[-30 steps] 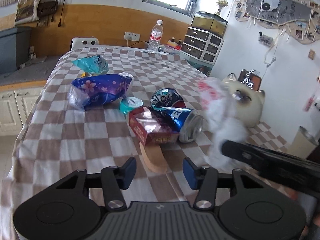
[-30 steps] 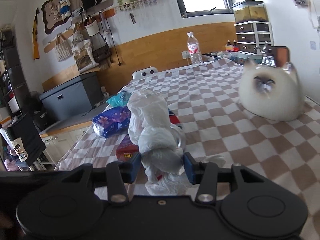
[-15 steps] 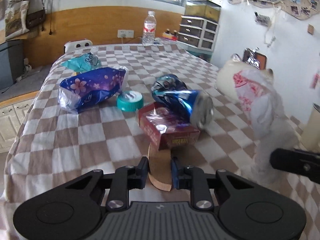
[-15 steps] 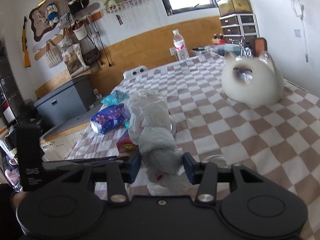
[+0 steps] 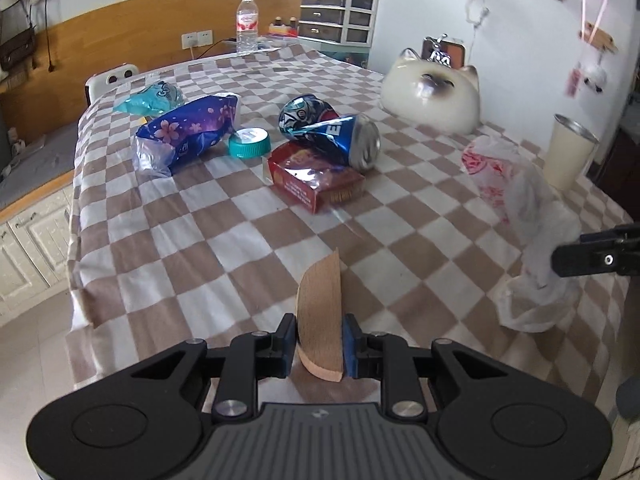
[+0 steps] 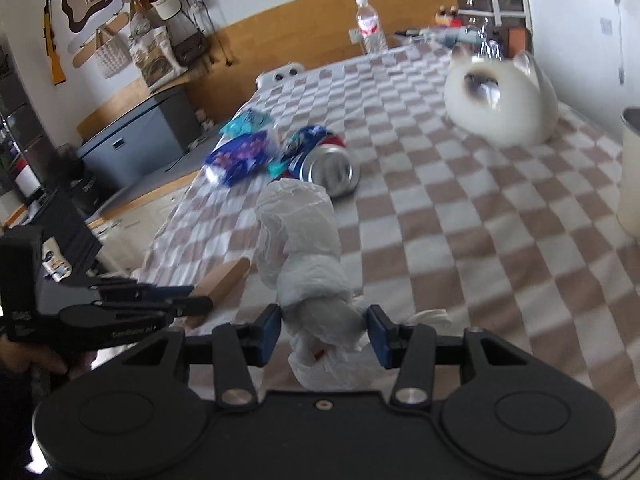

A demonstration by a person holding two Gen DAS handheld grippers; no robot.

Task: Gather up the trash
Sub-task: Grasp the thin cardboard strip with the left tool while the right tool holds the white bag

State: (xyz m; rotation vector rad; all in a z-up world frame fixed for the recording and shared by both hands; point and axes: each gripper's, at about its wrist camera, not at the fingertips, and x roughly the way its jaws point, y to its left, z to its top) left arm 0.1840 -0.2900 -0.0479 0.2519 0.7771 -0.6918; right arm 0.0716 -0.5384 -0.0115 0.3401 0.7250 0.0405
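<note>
My left gripper [image 5: 319, 344] is shut on a curved tan cardboard piece [image 5: 320, 304], held on edge above the checked tablecloth [image 5: 200, 248] near its front. My right gripper [image 6: 324, 332] is shut on a crumpled white plastic bag [image 6: 300, 240] with red print; in the left wrist view the bag [image 5: 520, 208] hangs at the right. Farther back lie a crushed blue can [image 5: 336, 132], a red box [image 5: 316, 180], a teal lid [image 5: 248, 142], a purple flowered wrapper [image 5: 188, 132] and a teal wrapper [image 5: 154, 98].
A white cat-shaped ornament [image 5: 432, 100] and a cream cup [image 5: 568, 152] stand at the right of the table. A water bottle [image 5: 246, 20] stands at the far end. The cloth drops off the table's left edge [image 5: 74, 200] beside white cabinets.
My left gripper closed on the tan piece in front of the red box and drew it back toward the table's front. My right gripper carried the bag off to the right.
</note>
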